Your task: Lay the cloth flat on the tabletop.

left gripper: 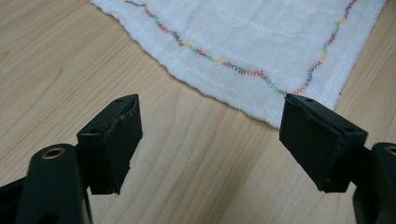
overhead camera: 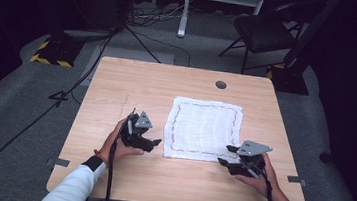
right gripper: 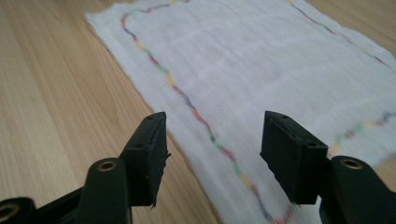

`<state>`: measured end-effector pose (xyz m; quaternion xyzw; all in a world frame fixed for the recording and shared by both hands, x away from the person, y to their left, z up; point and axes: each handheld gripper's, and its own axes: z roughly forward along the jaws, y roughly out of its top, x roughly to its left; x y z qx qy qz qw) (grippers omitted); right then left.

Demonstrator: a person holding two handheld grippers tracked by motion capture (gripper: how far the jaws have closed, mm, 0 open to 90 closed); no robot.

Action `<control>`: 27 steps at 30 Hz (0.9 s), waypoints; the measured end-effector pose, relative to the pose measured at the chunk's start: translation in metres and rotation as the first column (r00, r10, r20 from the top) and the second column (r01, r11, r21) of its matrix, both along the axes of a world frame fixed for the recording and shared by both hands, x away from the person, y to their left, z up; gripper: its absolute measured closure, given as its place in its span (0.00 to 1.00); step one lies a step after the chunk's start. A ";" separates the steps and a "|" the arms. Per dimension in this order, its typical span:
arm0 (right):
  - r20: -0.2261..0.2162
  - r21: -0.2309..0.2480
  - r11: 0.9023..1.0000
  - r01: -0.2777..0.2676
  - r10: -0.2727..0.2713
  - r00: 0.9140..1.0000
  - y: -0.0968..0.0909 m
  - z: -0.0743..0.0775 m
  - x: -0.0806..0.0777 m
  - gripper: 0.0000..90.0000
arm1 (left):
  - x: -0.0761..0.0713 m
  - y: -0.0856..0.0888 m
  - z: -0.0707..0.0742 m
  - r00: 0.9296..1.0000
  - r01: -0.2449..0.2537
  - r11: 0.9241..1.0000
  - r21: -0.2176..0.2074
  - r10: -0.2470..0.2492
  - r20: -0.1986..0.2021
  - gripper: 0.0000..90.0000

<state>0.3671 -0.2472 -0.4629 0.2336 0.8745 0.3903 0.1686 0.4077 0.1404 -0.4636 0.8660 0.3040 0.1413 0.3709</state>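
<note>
Near the tabletop's (overhead camera: pixel 118 81) front-left corner, left tongs (overhead camera: pixel 150 143) gaping wide, nothing gripped, aimed at the cloth's near-left corner just beside. Toward the middle, nearer the right edge, white cloth (overhead camera: pixel 203 128) spread flat, coloured stitching round its border. By the front-right corner, right tongs (overhead camera: pixel 227 155) likewise wide open, empty, over the cloth's near-right corner.

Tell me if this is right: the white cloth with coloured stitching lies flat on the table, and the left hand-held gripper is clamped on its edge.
Not quite. The white cloth lies flat on the table, but the left hand-held gripper is open, clear of the edge, as the left gripper view shows.
</note>
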 end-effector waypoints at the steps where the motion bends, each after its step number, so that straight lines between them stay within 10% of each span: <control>1: 0.008 -0.005 1.000 -0.019 0.019 1.000 0.008 0.000 0.001 0.48 | 0.003 0.000 0.000 1.000 -0.004 1.000 -0.008 0.004 0.004 0.23; 3: 0.017 -0.012 0.998 -0.059 0.059 0.998 0.026 0.000 0.004 0.51 | 0.010 -0.001 -0.003 0.999 -0.031 1.000 -0.002 0.031 0.044 0.24; 9: 0.022 -0.019 0.984 -0.176 0.177 0.984 0.079 -0.006 0.008 0.59 | 0.028 0.004 -0.008 0.998 -0.057 0.998 -0.018 0.058 0.003 0.22; 13: 0.012 -0.032 0.970 -0.243 0.243 0.970 0.111 -0.010 0.013 0.61 | 0.031 0.004 -0.005 0.990 -0.093 0.996 -0.007 0.093 0.103 0.26; 19: -0.003 -0.033 0.954 -0.299 0.300 0.954 0.143 -0.016 0.013 0.62 | 0.038 0.004 -0.003 0.996 -0.080 0.996 -0.033 0.081 0.048 0.23; 27: -0.017 -0.060 0.955 -0.290 0.290 0.957 0.167 -0.025 0.020 0.62 | 0.054 0.002 -0.002 0.995 -0.086 0.993 -0.076 0.089 0.038 0.23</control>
